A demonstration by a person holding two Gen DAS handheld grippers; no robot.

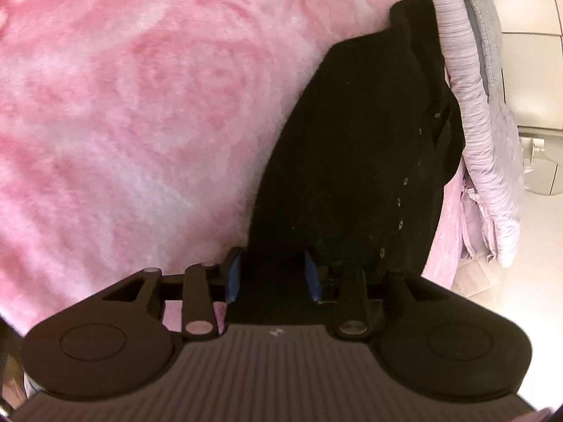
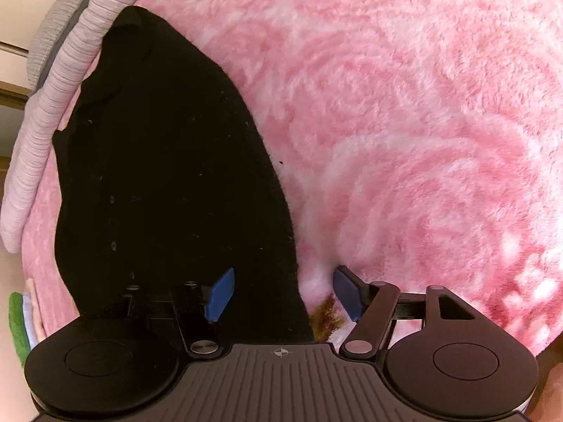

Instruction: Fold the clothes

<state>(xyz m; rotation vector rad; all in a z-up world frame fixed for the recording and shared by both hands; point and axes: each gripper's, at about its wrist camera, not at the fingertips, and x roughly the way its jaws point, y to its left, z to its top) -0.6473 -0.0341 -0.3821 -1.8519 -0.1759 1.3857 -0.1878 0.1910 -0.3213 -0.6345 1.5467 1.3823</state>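
A black buttoned garment point(image 1: 355, 161) lies as a long folded strip on a fluffy pink blanket point(image 1: 123, 105). In the left wrist view my left gripper point(image 1: 272, 270) hovers over the garment's near end, its blue pads point(image 1: 234, 270) apart with black cloth beneath them. In the right wrist view the same black garment point(image 2: 169, 176) stretches away at left. My right gripper point(image 2: 281, 293) stands open across the garment's right edge, one blue pad point(image 2: 220, 293) over the cloth and the other over the pink blanket point(image 2: 404, 123).
A ribbed lilac cover point(image 1: 468, 105) and a grey cloth point(image 1: 491, 35) run along the bed's edge beyond the garment. Pale floor shows past them. In the right wrist view, stacked green and white fabric point(image 2: 21, 320) sits at the lower left.
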